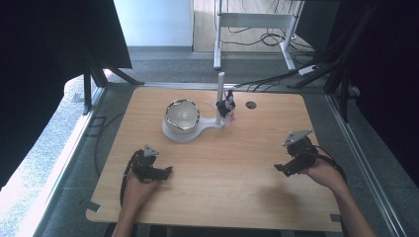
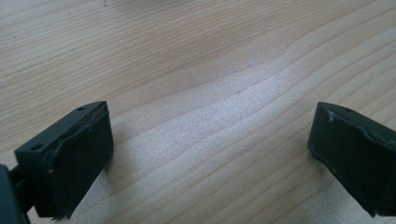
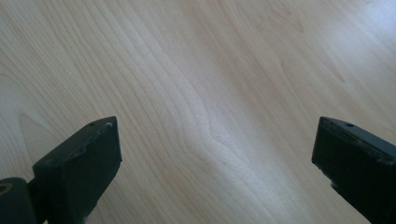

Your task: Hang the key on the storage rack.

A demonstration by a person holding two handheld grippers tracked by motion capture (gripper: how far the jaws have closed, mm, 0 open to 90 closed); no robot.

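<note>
- High view: left gripper (image 1: 165, 171) and right gripper (image 1: 279, 168) are resting low on the wooden counter (image 1: 237, 197), well apart.
- Both are standing wide open, holding nothing.
- Bowl (image 1: 182, 114) is sitting on a white stand (image 1: 190, 135) at the far middle; a small dark figure (image 1: 228, 105) is hanging beside the stand's post (image 1: 220, 94).
- Advice: reaching forward slowly, keeping the jaws spread, approaching the bowl's rim squarely without nudging the stand.

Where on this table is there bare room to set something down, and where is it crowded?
Bare wood runs between the left tongs and the right tongs, and up the middle to the white stand. The table's right side beyond the small dark hole is bare too. The crowded patch is far centre: the bowl, the stand's post and the dark item clipped on it.
</note>
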